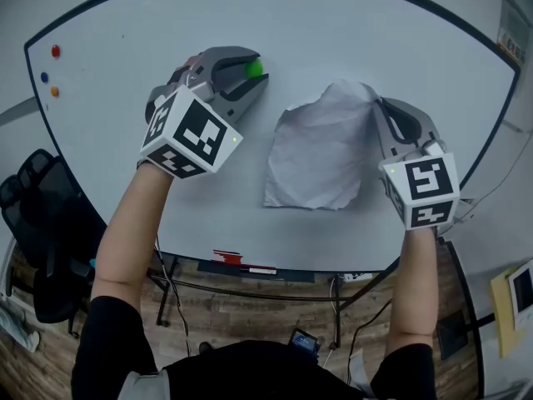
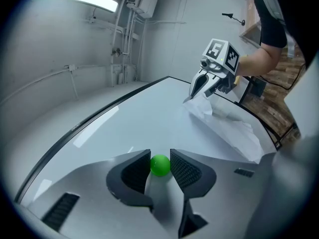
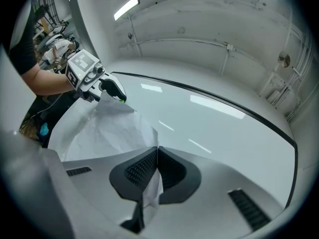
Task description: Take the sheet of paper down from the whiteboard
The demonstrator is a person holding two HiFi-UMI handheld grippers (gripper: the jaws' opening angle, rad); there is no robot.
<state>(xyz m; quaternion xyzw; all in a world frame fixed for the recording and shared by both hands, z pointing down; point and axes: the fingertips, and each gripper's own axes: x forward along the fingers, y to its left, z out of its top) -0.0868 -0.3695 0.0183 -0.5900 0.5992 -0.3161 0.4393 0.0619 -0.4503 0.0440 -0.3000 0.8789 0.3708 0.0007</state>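
Right gripper (image 3: pixel 156 150) fingers (image 3: pixel 141 169) pinch sheet's (image 1: pixel 316 152) top corner, length hanging downward; left gripper (image 2: pixel 160 156) pinches green magnet (image 2: pixel 160 166).

Grey left gripper (image 1: pixel 256 73), right gripper (image 1: pixel 379 107); b&w marker cubes (image 1: pixel 190 132); blk sleeves (image 1: pixel 112 340).

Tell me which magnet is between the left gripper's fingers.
The green magnet; the red, blue and orange ones sit at the whiteboard's left edge.

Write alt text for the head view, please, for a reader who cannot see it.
A person's right gripper pinches the upper right edge of a crumpled sheet of paper at a whiteboard. The left gripper, further left, holds a small green ball between its jaw tips.
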